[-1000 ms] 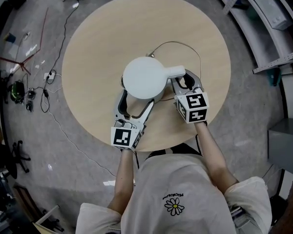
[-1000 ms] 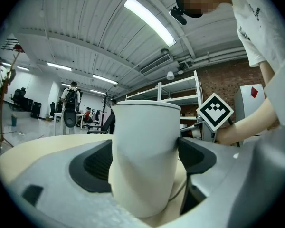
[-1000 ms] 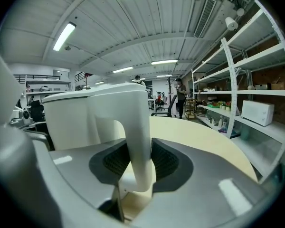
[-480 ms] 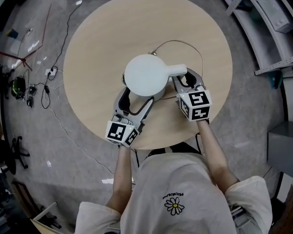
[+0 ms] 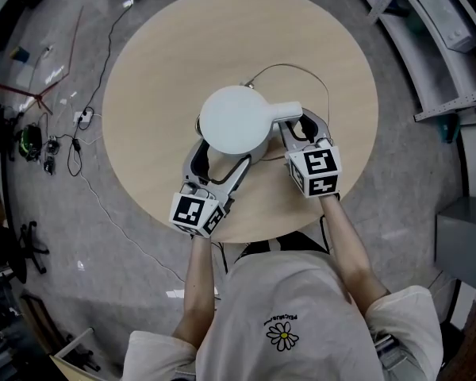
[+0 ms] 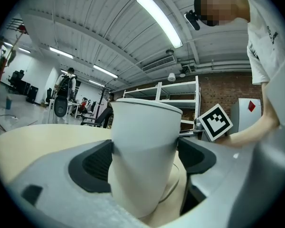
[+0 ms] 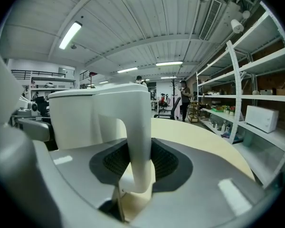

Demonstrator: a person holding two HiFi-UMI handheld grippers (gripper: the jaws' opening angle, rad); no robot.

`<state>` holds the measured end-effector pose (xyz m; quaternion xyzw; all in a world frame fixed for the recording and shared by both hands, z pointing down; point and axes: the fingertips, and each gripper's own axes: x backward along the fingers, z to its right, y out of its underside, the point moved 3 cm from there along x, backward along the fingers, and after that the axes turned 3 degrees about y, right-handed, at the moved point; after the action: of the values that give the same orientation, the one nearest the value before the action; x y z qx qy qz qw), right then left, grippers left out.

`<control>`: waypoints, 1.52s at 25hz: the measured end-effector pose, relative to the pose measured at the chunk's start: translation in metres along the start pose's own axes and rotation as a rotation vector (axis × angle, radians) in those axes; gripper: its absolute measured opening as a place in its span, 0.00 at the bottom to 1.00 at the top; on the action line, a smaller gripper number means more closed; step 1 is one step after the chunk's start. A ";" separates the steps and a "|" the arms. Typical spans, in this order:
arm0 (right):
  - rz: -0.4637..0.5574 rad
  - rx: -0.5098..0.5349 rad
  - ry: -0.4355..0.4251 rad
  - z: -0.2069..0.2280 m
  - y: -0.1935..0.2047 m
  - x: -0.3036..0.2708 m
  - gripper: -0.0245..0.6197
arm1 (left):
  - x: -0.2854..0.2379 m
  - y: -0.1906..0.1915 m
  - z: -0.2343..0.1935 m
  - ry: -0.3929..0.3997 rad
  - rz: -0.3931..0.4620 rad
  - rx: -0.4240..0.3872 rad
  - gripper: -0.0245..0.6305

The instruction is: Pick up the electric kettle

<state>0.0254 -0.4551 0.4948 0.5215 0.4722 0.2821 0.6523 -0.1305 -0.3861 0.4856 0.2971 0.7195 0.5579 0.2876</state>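
Note:
A white electric kettle stands near the middle of the round table, its lid facing up and its handle pointing right. My left gripper reaches in from the near side. In the left gripper view its dark pads lie against both sides of the kettle's body while the jaws are opening. My right gripper is shut on the handle, with a pad pressed to each side. The kettle's bottom is hidden, so I cannot tell whether it rests on the table.
A thin cord loops over the table behind the kettle. Cables and gear lie on the floor to the left. Metal shelving stands at the right. People are in the background of both gripper views.
My left gripper has rolled a little and its marker cube has shifted slightly left. The kettle and the right gripper have stayed where they were.

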 end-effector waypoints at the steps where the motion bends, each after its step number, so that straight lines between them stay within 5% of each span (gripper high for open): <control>1: 0.007 0.006 -0.003 0.000 -0.002 0.000 0.23 | -0.001 -0.001 0.000 -0.005 -0.010 -0.004 0.70; 9: 0.072 0.046 -0.004 -0.003 -0.027 0.006 0.23 | 0.003 -0.021 0.005 -0.033 0.000 -0.061 0.70; 30: 0.282 0.017 0.004 -0.011 -0.186 0.084 0.24 | 0.021 -0.190 0.052 -0.029 0.107 -0.222 0.73; 38: 0.325 0.024 0.003 -0.022 -0.199 0.111 0.24 | 0.042 -0.203 0.071 -0.040 0.140 -0.224 0.73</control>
<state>0.0247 -0.4095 0.2706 0.5982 0.3858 0.3791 0.5913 -0.1273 -0.3507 0.2692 0.3237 0.6244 0.6475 0.2934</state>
